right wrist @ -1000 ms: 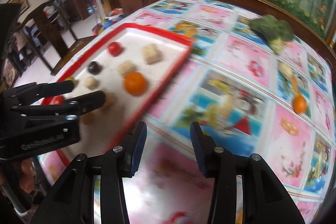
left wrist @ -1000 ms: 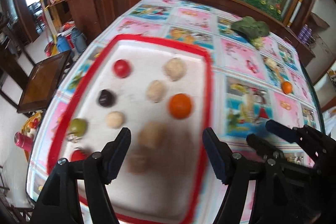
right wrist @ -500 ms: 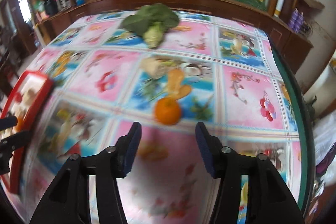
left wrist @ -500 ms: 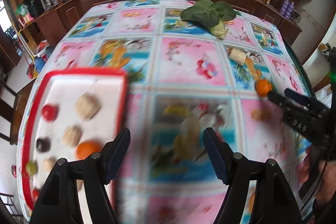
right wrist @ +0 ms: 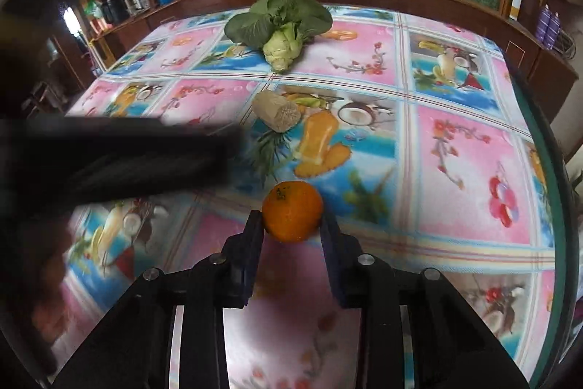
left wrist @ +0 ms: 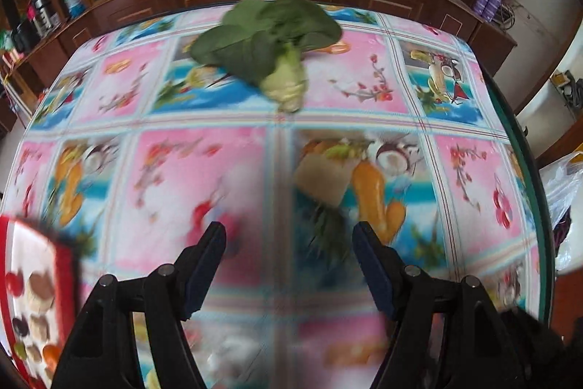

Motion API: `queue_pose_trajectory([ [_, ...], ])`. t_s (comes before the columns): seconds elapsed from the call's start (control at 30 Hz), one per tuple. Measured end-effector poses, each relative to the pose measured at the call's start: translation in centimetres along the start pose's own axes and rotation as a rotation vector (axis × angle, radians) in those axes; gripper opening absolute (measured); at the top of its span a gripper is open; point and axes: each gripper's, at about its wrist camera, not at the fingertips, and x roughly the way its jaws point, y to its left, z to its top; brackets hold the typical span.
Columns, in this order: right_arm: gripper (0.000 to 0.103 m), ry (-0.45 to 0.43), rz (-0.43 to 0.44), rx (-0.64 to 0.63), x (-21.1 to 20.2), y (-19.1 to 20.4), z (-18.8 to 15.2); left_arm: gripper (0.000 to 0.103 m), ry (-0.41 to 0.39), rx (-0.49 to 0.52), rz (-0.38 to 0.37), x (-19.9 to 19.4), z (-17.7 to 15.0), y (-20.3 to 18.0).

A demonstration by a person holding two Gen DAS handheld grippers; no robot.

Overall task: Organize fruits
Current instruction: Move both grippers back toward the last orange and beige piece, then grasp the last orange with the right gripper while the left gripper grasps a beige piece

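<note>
My right claw (right wrist: pixel 292 225) pinches the orange (right wrist: pixel 292 210) between both pads; my left claw (left wrist: pixel 288 243) gapes wide, empty, tray (left wrist: pixel 67 265) at its nine o'clock.

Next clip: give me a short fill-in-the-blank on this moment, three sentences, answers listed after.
1. The right gripper has its fingers on either side of the ____ fruit.
2. The left gripper is ____, with nothing between its fingers.
3. The red-rimmed tray of sorted pieces lies on the ____ edge of the left wrist view.

Missing words: orange; open; left
</note>
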Motion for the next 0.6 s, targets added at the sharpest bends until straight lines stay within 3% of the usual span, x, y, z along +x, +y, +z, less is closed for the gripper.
queue_pose_trajectory([
  [0.2, 0.031, -0.007, 0.008, 0.002, -1.5, -2.1, -1.8, 0.073, 0.012, 0.018, 0.042, 3.1, 1.3, -1.4],
  [0.3, 0.031, -0.008, 0.020, 0.030, -1.8, -3.1, -2.2, 0.041, -0.035, 0.025, 0.024, 2.7, 1.1, -1.4],
  [0.6, 0.031, -0.020, 0.028, 0.076, -2.5, -4.2, -3.0, 0.040, -0.025, -0.023, -0.116, -0.5, -2.9, 1.3],
])
